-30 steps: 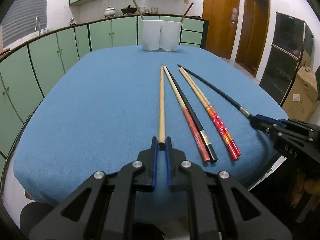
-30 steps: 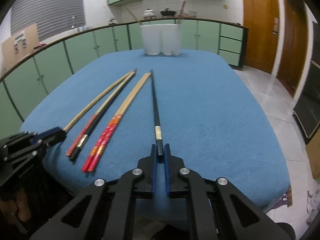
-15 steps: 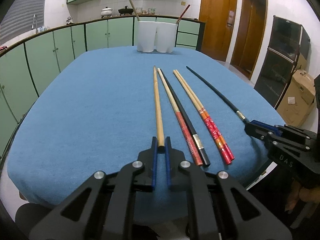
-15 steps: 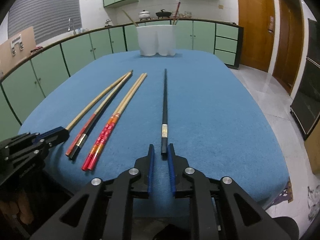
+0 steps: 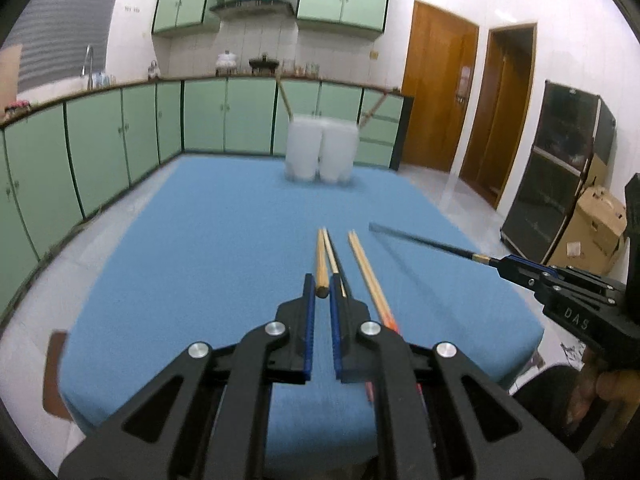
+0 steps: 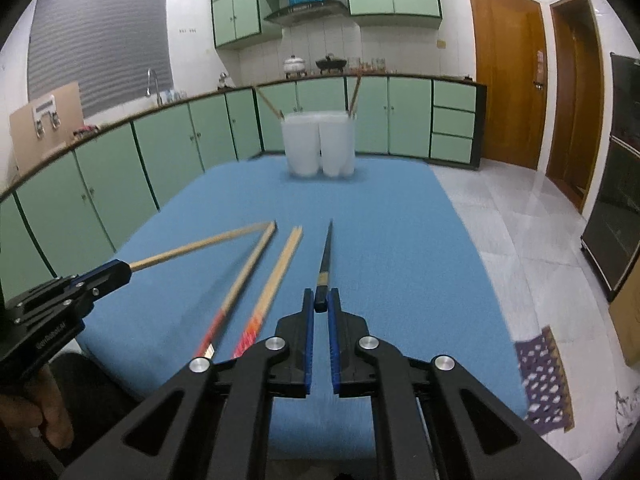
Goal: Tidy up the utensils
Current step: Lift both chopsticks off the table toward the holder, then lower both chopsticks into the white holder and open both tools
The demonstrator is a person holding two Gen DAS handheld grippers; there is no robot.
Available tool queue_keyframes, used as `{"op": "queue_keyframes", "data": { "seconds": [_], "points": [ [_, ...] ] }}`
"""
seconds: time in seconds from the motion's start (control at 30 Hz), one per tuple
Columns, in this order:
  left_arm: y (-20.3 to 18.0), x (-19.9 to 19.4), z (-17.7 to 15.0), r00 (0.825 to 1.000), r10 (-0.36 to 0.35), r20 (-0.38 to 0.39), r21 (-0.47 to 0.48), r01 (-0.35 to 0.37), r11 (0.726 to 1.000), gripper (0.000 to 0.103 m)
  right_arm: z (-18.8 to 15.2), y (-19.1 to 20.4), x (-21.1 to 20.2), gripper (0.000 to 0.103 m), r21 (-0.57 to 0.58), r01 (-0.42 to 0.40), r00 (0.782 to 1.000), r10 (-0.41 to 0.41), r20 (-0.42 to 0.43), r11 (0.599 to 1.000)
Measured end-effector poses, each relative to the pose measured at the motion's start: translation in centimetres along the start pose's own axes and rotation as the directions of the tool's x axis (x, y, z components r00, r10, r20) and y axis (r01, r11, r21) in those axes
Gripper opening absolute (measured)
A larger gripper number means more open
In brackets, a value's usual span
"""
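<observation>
My left gripper [image 5: 321, 292] is shut on the butt of a plain wooden chopstick [image 5: 320, 264] and holds it lifted above the blue table; it also shows in the right wrist view [image 6: 192, 249]. My right gripper [image 6: 321, 302] is shut on a black chopstick [image 6: 325, 258], lifted too, which also shows in the left wrist view [image 5: 428, 242]. Red-ended chopsticks [image 6: 276, 272] and a red-and-black pair [image 6: 244, 276] lie on the cloth. Two white holders [image 6: 318, 142] stand at the far edge, each with a chopstick in it.
The blue cloth [image 6: 392, 240] covers the table. Green cabinets [image 6: 120, 168] run behind and to the left. Tiled floor, wooden doors [image 6: 504, 80] and a dark cabinet are on the right. A cardboard box [image 5: 596, 224] sits on the floor.
Both grippers have risen from the table, each lifting its chopstick off the cloth. The chopstick tips now point up toward the holders.
</observation>
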State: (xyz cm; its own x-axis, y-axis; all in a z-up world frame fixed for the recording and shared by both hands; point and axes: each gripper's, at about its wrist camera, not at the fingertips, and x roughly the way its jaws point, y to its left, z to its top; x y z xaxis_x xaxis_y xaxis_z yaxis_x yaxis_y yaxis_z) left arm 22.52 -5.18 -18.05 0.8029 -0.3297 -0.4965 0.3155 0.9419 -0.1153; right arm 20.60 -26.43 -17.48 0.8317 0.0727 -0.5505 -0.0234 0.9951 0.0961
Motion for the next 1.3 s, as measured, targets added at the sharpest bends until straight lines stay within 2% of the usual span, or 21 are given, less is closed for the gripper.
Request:
{"op": "queue_keyframes", "data": {
  "seconds": [0.13,0.23,0.47,0.63,0.87,1.0,1.3],
  "points": [
    [0.3,-0.5,3.7,0.998,0.001,0.060,0.032,-0.003,0.999,0.006,4.2,0.1,0.1,0.007,-0.040,-0.018,1.000,0.018,0.004,0.999],
    [0.5,-0.1,6.7,0.997,-0.009,0.073,0.052,0.005,0.999,0.006,7.4,0.2,0.8,0.007,-0.081,-0.028,1.000,0.027,-0.013,0.996],
    [0.8,2.5,12.1,0.998,-0.041,0.049,0.095,0.036,0.995,0.006,13.4,1.4,3.2,0.007,-0.179,-0.047,0.997,0.036,-0.069,0.983],
    [1.2,4.2,14.2,0.998,-0.058,0.019,0.107,0.055,0.993,0.006,16.9,2.1,5.4,0.007,-0.221,-0.065,0.992,0.040,-0.117,0.973],
    [1.5,6.3,16.6,0.997,-0.067,-0.026,0.123,0.070,0.990,0.006,21.3,0.9,8.3,0.007,-0.184,-0.095,0.978,0.058,-0.198,0.978],
    [1.3,7.3,17.7,0.997,-0.063,-0.047,0.143,0.069,0.987,0.006,22.7,0.3,9.1,0.007,-0.167,-0.103,0.974,0.065,-0.217,0.980],
    [1.4,8.4,20.3,0.998,-0.047,-0.038,0.156,0.053,0.986,0.006,25.2,0.3,8.9,0.006,-0.175,-0.107,0.975,0.069,-0.213,0.979]
  ]
}}
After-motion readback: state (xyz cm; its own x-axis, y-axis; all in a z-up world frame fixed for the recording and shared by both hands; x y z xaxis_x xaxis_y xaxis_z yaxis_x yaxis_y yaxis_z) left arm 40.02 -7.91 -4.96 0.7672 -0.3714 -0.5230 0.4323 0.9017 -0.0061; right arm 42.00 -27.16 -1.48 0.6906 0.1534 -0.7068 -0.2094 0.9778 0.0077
